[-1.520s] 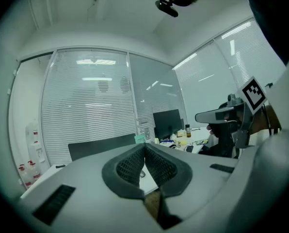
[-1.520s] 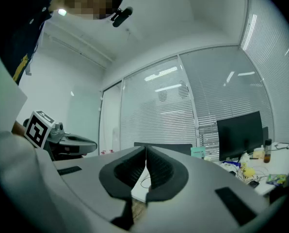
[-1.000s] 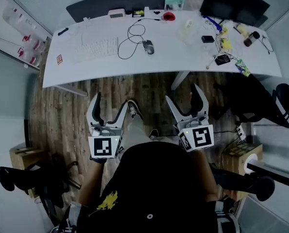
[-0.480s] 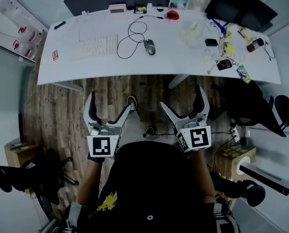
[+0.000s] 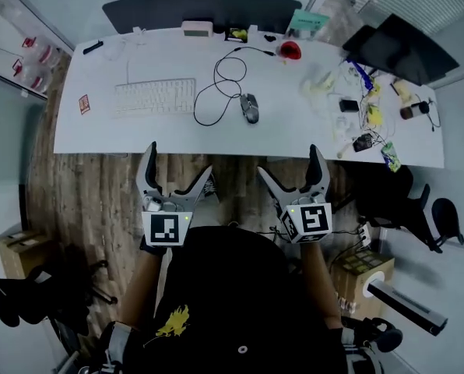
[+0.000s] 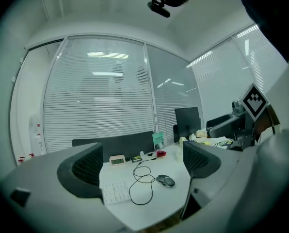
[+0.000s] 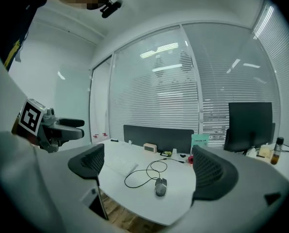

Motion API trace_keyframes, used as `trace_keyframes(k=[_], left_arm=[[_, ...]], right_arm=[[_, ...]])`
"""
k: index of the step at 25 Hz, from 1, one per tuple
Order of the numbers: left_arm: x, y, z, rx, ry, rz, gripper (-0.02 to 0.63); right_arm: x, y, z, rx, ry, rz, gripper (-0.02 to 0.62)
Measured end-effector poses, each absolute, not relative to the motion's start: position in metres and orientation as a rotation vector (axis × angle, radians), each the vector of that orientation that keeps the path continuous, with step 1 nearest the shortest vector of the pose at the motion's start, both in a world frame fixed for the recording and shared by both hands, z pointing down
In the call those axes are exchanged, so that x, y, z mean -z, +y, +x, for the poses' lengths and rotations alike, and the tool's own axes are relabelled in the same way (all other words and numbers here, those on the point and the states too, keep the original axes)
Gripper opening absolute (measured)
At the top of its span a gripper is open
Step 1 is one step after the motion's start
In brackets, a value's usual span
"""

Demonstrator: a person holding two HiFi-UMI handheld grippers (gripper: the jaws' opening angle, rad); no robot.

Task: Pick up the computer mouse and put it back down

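While the left gripper (image 5: 179,162) and right gripper (image 5: 288,162) both hang with jaws wide apart, just opened and nothing between them, the computer mouse (image 5: 250,106) sits on the white desk (image 5: 100,135) ahead, nearer the right one, keyboard (image 5: 154,97) ahead of the left. Cardboard box (image 5: 355,265) beside the right gripper, contents unclear.

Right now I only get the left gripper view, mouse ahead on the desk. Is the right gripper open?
Observer: Yes, the right gripper is open and empty; both grippers' jaws have just been opening.
Operator: Over the desk yet?
Observer: No. Head view shows it and the left gripper short of the desk's front edge, above wooden floor.
Operator: Which lines up better?
Observer: The right; its view has the mouse nearly centred between its jaws.
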State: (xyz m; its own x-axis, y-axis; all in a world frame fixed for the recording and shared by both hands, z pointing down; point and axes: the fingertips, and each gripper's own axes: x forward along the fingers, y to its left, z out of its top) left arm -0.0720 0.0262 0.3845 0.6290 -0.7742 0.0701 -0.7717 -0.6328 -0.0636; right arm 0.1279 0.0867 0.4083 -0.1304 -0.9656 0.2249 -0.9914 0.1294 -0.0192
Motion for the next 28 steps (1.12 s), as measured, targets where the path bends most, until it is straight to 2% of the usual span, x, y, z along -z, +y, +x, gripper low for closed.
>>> trace_keyframes(k=[5, 13, 28], left_arm=[[-0.401, -0.052, -0.09, 0.151, 1.324, -2.844, 0.514], [-0.492, -0.136, -0.099, 0.45, 1.27, -3.027, 0.512], [-0.583, -0.228, -0.059, 0.755, 1.312, -3.084, 0.512]], right_arm=[[-0.44, 0.006, 0.122, -0.295, -2.157, 1.937, 0.563], [-0.539, -0.076, 0.125, -0.328, -1.92, 1.775, 0.551], [-0.729, -0.153, 0.153, -0.73, -1.75, 1.526, 0.497]])
